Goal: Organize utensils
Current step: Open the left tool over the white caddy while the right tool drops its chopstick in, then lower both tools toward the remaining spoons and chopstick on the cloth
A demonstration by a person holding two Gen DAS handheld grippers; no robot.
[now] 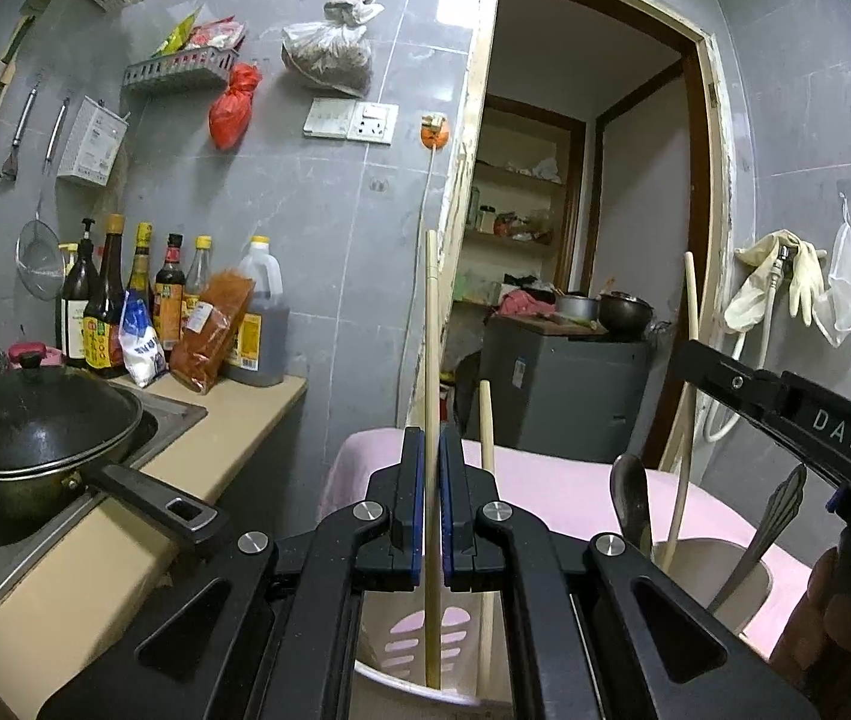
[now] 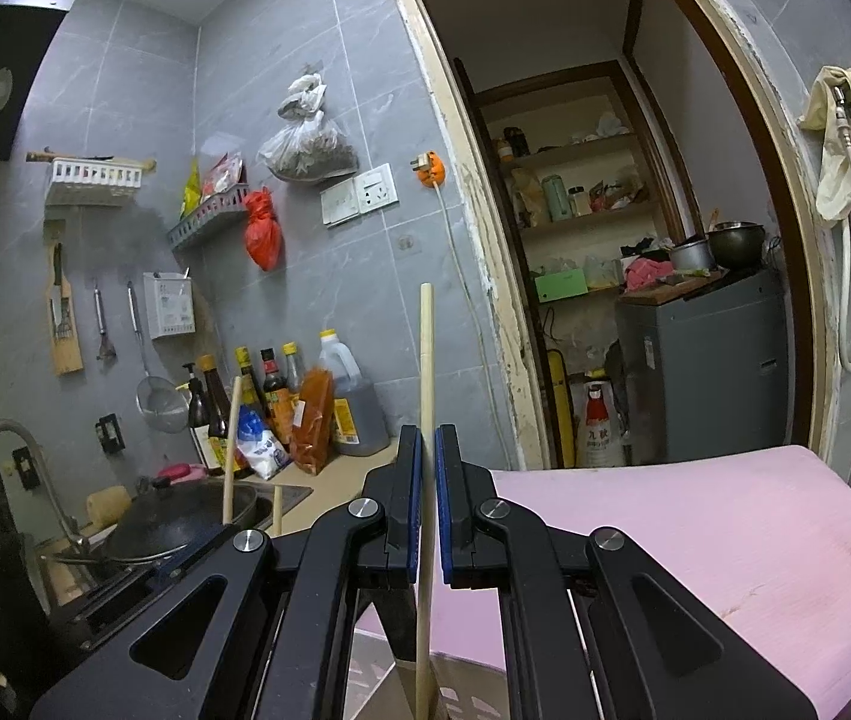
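Chopsticks everywhere: left gripper (image 1: 432, 450) pinching one wooden chopstick (image 1: 431, 324) upright, tip down in a slotted white utensil holder (image 1: 425, 642); right gripper (image 2: 429, 447) clamped on another chopstick (image 2: 425, 360) above the pink table (image 2: 695, 516).

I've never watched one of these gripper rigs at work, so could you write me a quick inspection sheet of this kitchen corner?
Surface: pink-covered table; beige counter to the left.
Job's things: slotted holder with two chopsticks in it; beige cup holding a spoon and other utensils.
Clutter: lidded wok, sauce bottles, hanging bags.
Grippers: left gripper shut on a chopstick; right gripper shut on another chopstick.
Cables: white cord from an orange plug.
Surroundings: grey tiled wall, open doorway, gloves.
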